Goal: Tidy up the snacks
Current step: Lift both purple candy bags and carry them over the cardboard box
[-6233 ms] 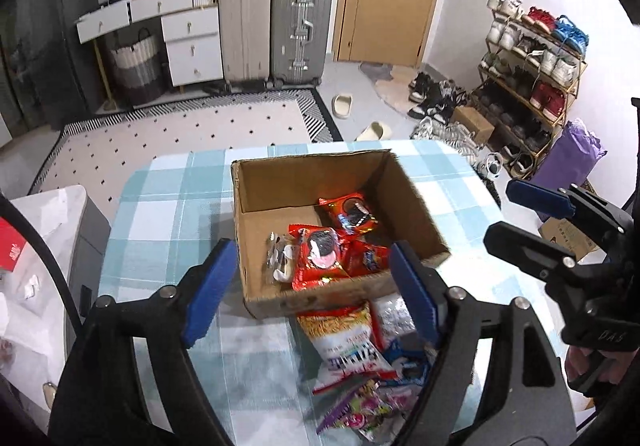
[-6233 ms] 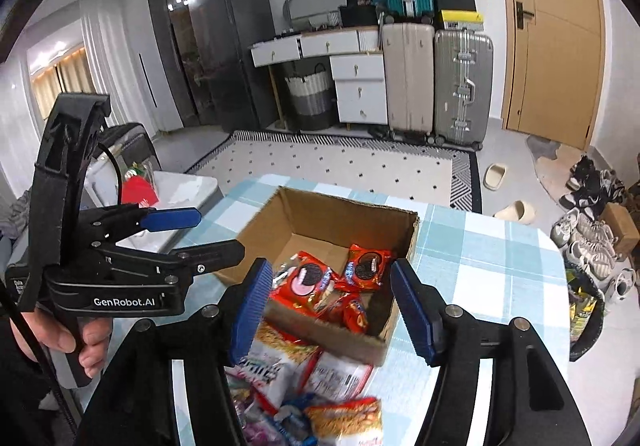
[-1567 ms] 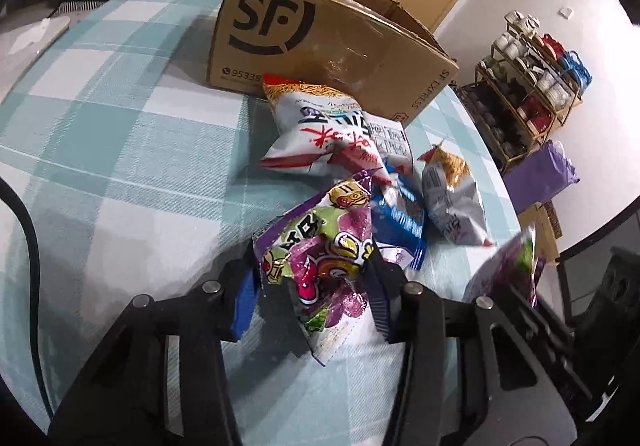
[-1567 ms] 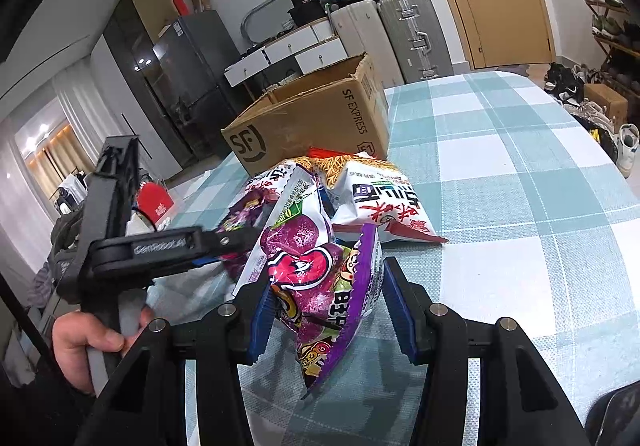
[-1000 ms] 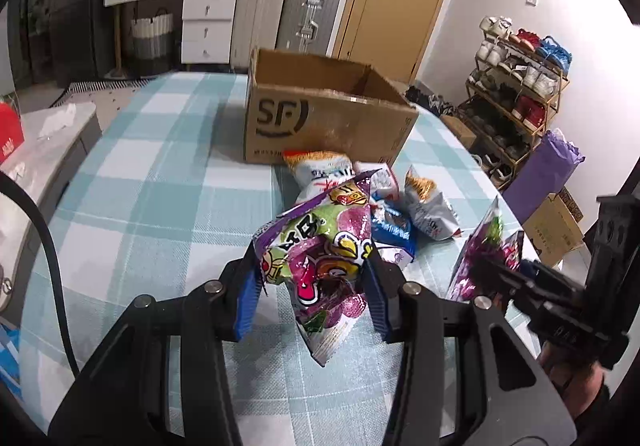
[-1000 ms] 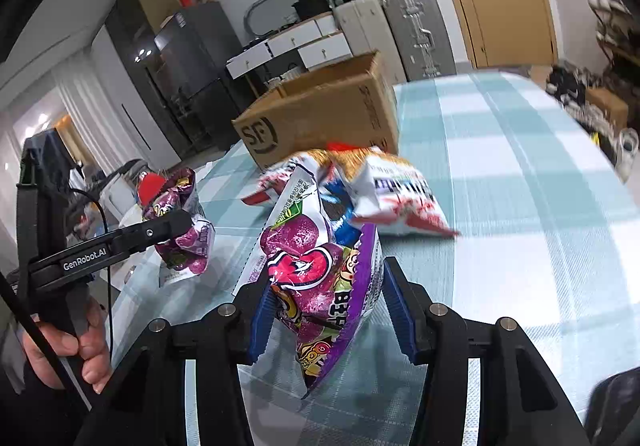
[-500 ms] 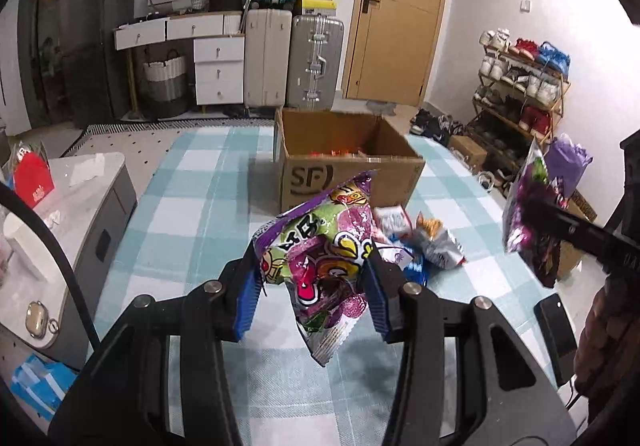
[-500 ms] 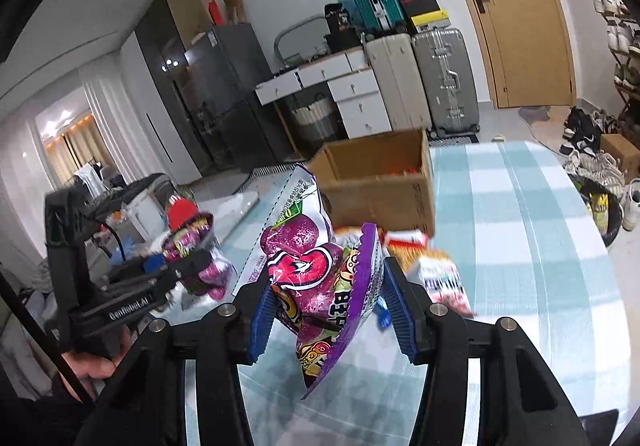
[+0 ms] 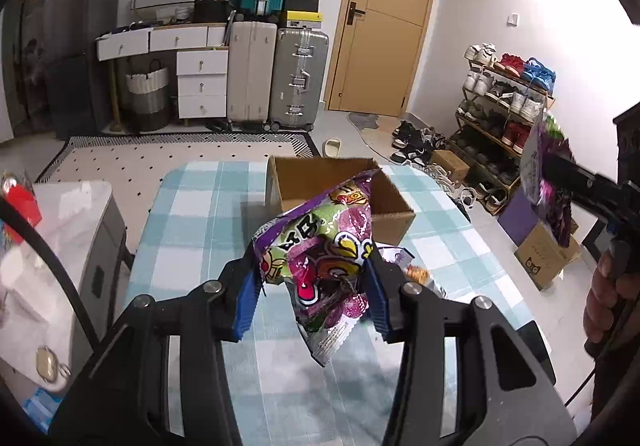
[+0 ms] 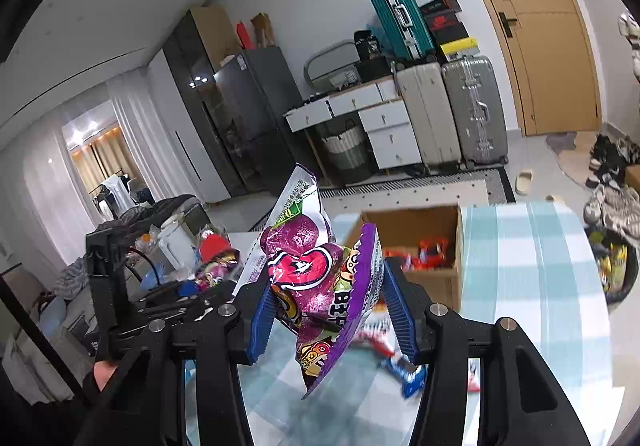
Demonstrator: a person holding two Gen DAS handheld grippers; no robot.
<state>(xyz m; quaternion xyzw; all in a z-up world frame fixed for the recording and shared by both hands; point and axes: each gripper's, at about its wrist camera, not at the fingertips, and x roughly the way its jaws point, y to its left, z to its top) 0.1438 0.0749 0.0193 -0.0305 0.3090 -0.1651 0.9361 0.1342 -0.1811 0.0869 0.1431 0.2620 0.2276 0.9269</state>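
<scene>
Left wrist: tongs around snack bag

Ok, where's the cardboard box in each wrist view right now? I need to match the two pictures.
Left wrist: the cardboard box sits centre frame on the checked table, partly hidden behind the purple snack bag in the left gripper.
Right wrist: the box is right of centre, just beyond the right gripper, with red packets inside.
Shared landmark: the silver suitcase by the door.
</scene>
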